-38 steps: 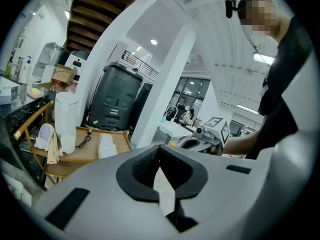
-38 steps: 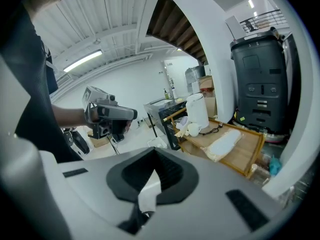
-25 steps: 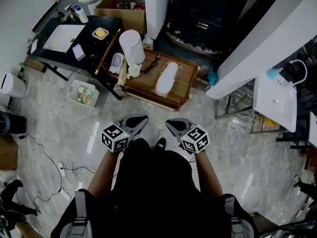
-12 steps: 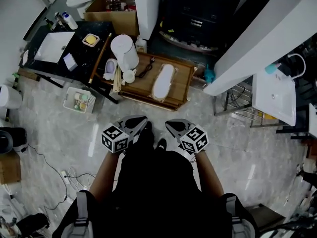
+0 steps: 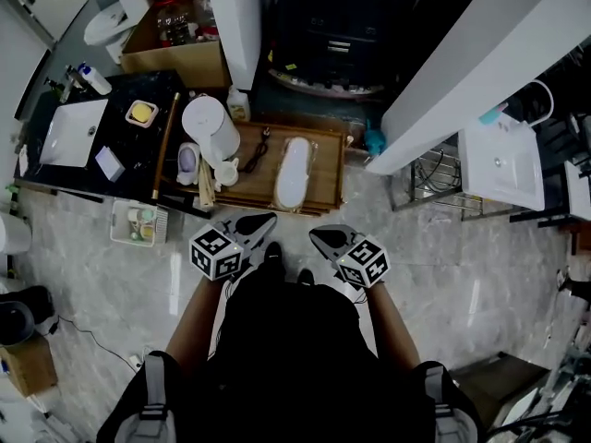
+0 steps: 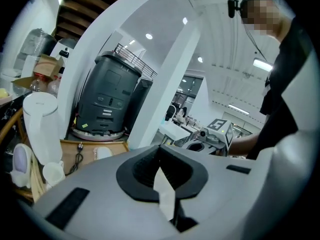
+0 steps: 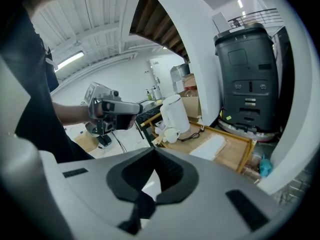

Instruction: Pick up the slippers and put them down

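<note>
Item: one white slipper (image 5: 293, 171) lay flat on the wooden tray (image 5: 325, 160), right of its white kettle (image 5: 208, 129). Left tool (image 5: 261, 221) and right tool (image 5: 320, 235) were clamped together, empty, just before the tray.

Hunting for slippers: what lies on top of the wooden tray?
One white slipper, a black cable, a white jug, a cup. Whatever sits behind the jug is covered.

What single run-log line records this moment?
left gripper: shut, empty | right gripper: shut, empty | slipper: on wooden tray, untouched
</note>
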`<state>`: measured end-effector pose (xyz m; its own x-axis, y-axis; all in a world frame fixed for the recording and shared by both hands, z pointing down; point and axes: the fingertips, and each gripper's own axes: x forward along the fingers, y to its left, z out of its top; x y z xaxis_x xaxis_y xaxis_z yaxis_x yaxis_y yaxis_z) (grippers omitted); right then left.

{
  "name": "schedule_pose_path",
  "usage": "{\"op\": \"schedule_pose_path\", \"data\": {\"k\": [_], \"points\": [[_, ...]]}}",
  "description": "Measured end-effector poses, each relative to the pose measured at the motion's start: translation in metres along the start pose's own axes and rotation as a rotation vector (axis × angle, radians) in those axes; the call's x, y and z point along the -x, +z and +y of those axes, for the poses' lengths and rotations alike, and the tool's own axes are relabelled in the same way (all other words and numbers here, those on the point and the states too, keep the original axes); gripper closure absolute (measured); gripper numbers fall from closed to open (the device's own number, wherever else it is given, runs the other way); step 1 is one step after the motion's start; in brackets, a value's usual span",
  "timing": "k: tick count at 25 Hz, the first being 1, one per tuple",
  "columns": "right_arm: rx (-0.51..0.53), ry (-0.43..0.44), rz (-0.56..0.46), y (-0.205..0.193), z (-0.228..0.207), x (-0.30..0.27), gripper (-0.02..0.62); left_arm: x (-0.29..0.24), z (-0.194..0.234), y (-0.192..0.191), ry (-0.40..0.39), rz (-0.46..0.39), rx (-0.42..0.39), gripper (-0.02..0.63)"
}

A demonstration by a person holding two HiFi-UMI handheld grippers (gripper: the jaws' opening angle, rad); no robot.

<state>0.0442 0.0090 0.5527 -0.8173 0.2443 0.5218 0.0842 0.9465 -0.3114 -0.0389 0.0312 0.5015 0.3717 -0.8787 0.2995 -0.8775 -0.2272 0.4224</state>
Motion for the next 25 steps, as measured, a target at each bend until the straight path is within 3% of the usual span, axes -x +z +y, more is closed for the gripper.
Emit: {"op": "schedule_pose_path", "data": {"k": [14,25], "points": [[-0.074,-0.106,-0.035,0.015,-0.033,-0.046,0.588,-0.025,0.072,-0.013,-0.121,0.115,-0.001,0.594],[-0.132,-0.142,0.005,0.000,-0.058,-0.062,0.588,-0.041,0.104,-0.037,-0.126,0.159,0.084,0.594]]}}
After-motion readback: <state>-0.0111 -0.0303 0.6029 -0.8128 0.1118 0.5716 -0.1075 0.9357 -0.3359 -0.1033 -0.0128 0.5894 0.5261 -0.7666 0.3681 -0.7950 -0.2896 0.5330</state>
